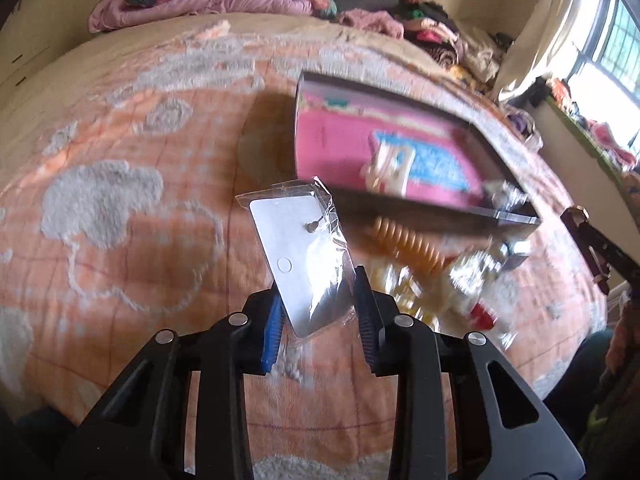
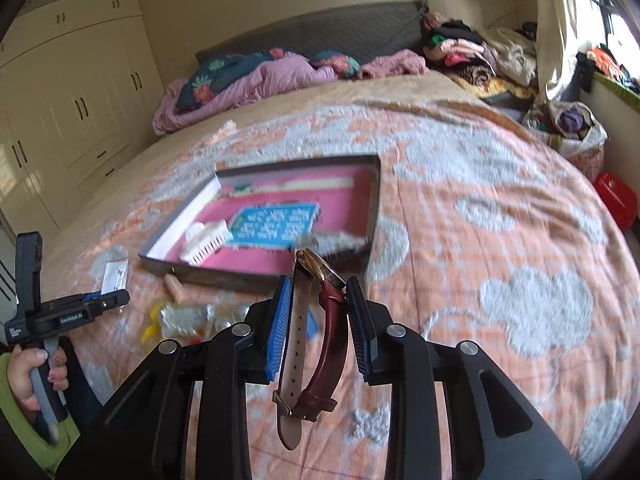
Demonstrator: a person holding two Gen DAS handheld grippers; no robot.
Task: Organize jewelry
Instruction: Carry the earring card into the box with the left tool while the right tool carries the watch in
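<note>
Your left gripper pinches a clear-bagged white earring card, right gripper clamps a maroon leather-strap watch; edge-held, either may slip.

Each gripper is black: the left gripper and right gripper both have two angular linkage arms with triangular cut-outs behind the fingers. Round silver screws sit at the joints, just behind the ribbed blue pads. Seen from the side, the left gripper carries small white lettering on its body and a grey trigger below. The hand there wears a green sleeve and painted nails.
</note>
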